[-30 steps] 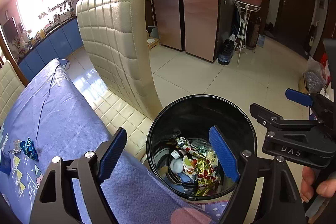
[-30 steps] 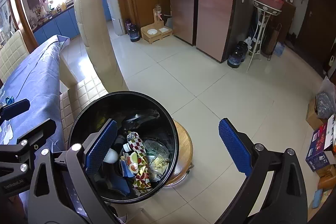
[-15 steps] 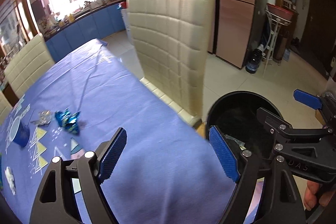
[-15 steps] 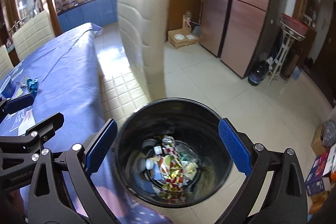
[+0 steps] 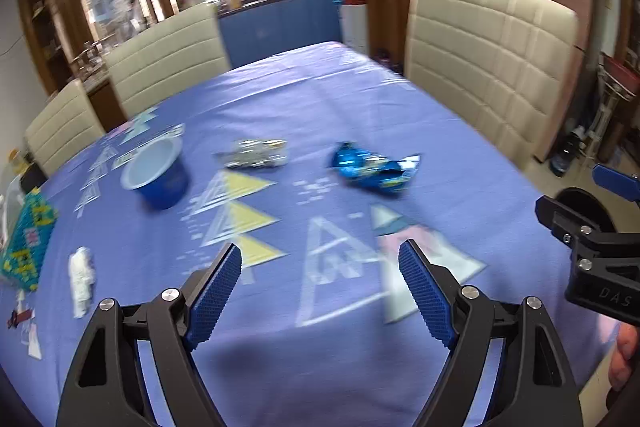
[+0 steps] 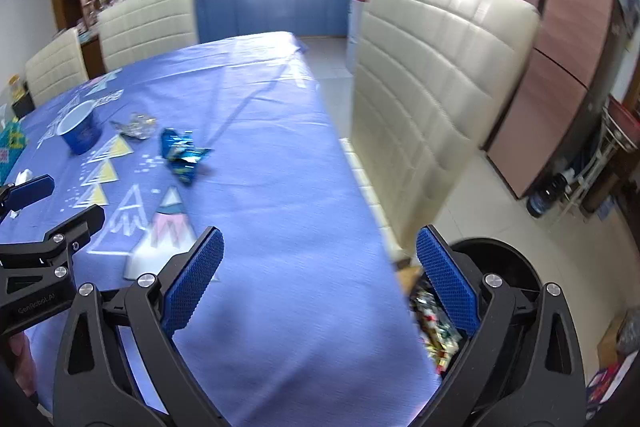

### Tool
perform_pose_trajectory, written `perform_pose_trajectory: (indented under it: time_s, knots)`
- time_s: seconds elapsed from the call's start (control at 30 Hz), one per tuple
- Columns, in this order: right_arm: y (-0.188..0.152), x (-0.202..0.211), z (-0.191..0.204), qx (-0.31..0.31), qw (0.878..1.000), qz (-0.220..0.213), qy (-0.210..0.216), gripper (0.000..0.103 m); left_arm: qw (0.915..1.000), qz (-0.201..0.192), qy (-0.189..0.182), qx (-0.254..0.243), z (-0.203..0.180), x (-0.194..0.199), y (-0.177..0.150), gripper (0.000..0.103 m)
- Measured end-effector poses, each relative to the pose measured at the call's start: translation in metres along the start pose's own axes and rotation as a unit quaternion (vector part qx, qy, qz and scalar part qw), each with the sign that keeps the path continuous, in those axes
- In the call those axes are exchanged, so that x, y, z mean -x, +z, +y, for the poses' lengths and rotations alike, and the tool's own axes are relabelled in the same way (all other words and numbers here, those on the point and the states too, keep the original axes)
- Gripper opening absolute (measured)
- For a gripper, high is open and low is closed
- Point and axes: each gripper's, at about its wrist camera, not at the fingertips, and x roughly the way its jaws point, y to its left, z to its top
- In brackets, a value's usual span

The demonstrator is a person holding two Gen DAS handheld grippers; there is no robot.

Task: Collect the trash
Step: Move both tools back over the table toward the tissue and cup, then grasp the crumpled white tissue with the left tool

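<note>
On the blue tablecloth (image 5: 360, 99) lie a crumpled blue foil wrapper (image 5: 374, 169) (image 6: 182, 153), a silver wrapper (image 5: 256, 155) (image 6: 136, 125), a blue cup (image 5: 158, 175) (image 6: 80, 129) and a white paper scrap (image 5: 82, 279). My left gripper (image 5: 320, 287) hangs open over the near part of the cloth, well short of the wrappers, nothing between its fingers. My right gripper (image 6: 318, 279) is open too, over the table's right edge. The black trash bin (image 6: 504, 259) with colourful wrappers inside stands on the floor at lower right, partly hidden by the right finger.
Cream padded chairs (image 6: 432, 75) (image 5: 164, 63) line the table's right and far sides. A teal patterned box (image 5: 28, 239) lies at the left edge. A person's hand (image 5: 624, 359) holds the right gripper. Tiled floor (image 6: 492, 187) and brown cabinets (image 6: 568, 39) lie to the right.
Both grippers swung left from above the trash bin to over the table. The bin slid to the right edge of both views; the wrappers and cup came into the middle. Both jaws stayed open.
</note>
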Motion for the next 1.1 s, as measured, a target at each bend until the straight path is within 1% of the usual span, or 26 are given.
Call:
perform_pose_trajectory:
  time_s: [0.13,0.3,0.43,0.53,0.63,0.7,0.83,0.87,0.9,0.93,0.97,1.0,1.03,1.07,1.1]
  knots:
    - [0.015,-0.015,0.057,0.029,0.999,0.009,0.029,0.092,0.9989,0.006,0.031,0.036,0.06,-0.004,-0.011,0.079]
    - [0.026,-0.027,0.129,0.066,0.996,0.014,0.058,0.092,0.9945,0.017,0.071,0.076,0.132,-0.008,-0.025,0.079]
    - [0.03,-0.034,0.179,0.101,0.993,0.014,0.067,0.092,0.9893,0.027,0.097,0.106,0.185,-0.013,-0.037,0.079]
    - [0.032,-0.038,0.211,0.12,0.99,0.015,0.07,0.092,0.9863,0.035,0.106,0.122,0.216,-0.019,-0.045,0.079]
    - [0.033,-0.04,0.23,0.134,0.989,0.015,0.069,0.092,0.9842,0.044,0.108,0.133,0.241,-0.029,-0.051,0.079]
    - [0.033,-0.042,0.24,0.14,0.988,0.017,0.066,0.092,0.9833,0.052,0.103,0.141,0.254,-0.037,-0.054,0.079]
    - [0.035,-0.048,0.251,0.143,0.988,0.022,0.063,0.092,0.9819,0.059,0.103,0.148,0.266,-0.05,-0.06,0.079]
    - [0.036,-0.05,0.253,0.144,0.987,0.025,0.064,0.092,0.9818,0.059,0.101,0.15,0.269,-0.052,-0.061,0.077]
    - [0.037,-0.052,0.256,0.145,0.987,0.027,0.065,0.092,0.9816,0.059,0.1,0.152,0.271,-0.055,-0.062,0.074]
    - [0.038,-0.055,0.259,0.148,0.986,0.03,0.066,0.092,0.9814,0.06,0.1,0.152,0.272,-0.056,-0.063,0.064]
    - [0.04,-0.057,0.262,0.151,0.986,0.031,0.066,0.092,0.9814,0.064,0.096,0.153,0.274,-0.059,-0.063,0.048]
    - [0.042,-0.059,0.266,0.154,0.985,0.032,0.067,0.092,0.9811,0.074,0.088,0.156,0.276,-0.064,-0.065,0.039]
    - [0.046,-0.06,0.27,0.158,0.984,0.03,0.071,0.092,0.9804,0.082,0.081,0.16,0.278,-0.068,-0.066,0.025]
    - [0.049,-0.06,0.274,0.161,0.984,0.028,0.076,0.091,0.9799,0.085,0.073,0.165,0.28,-0.071,-0.066,0.02]
    - [0.052,-0.06,0.279,0.165,0.983,0.026,0.081,0.092,0.9799,0.083,0.072,0.166,0.282,-0.072,-0.066,0.018]
